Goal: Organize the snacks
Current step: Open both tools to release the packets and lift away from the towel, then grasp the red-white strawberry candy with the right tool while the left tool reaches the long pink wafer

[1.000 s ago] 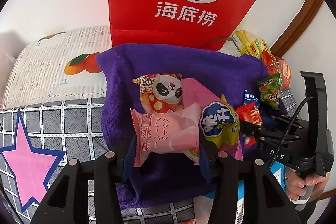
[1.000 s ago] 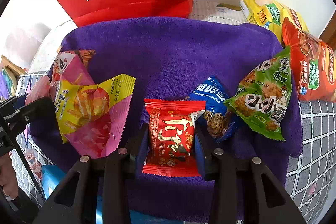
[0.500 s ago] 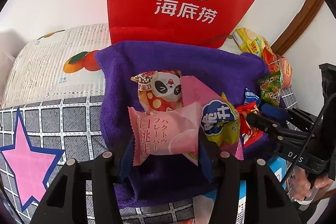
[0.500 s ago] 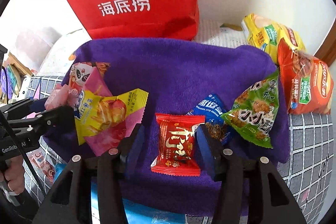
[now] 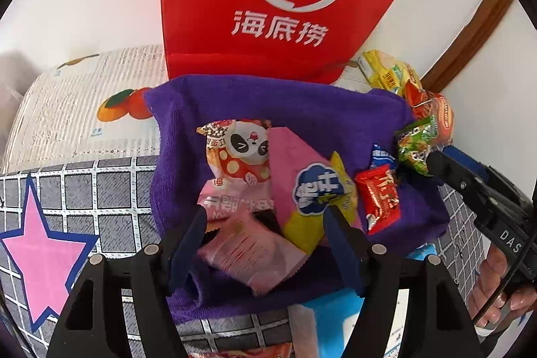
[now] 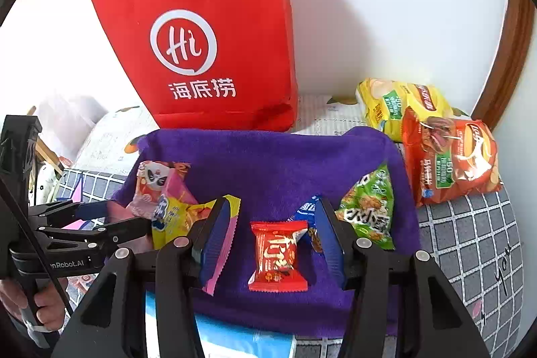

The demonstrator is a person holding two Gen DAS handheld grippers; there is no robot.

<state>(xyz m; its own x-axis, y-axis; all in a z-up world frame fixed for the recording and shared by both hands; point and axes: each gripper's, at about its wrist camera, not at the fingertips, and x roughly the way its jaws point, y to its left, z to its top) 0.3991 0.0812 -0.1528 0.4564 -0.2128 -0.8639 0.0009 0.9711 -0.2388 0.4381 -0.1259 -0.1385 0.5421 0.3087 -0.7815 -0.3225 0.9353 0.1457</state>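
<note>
Left gripper (image 5: pixel 265 244) jaws are opening over the pink pack (image 5: pixel 251 249) on the towel (image 5: pixel 302 109), right gripper (image 6: pixel 268 244) spread around the red pack (image 6: pixel 278 255), so nudging the loose pile could scatter it.

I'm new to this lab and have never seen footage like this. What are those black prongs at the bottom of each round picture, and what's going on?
No robot here: a person holds a hand-held claw in each hand, each with a fisheye camera looking along its two fingers. One picture is from the left claw, the other from the right claw. A purple towel lies before a red paper bag, with small snack packets on it and two chip bags beside it. The left claw's jaws are opening, with a pink peach-flavour packet loose between them. The right claw is open above a red candy packet, which lies free on the towel. Neither claw holds anything.
</note>
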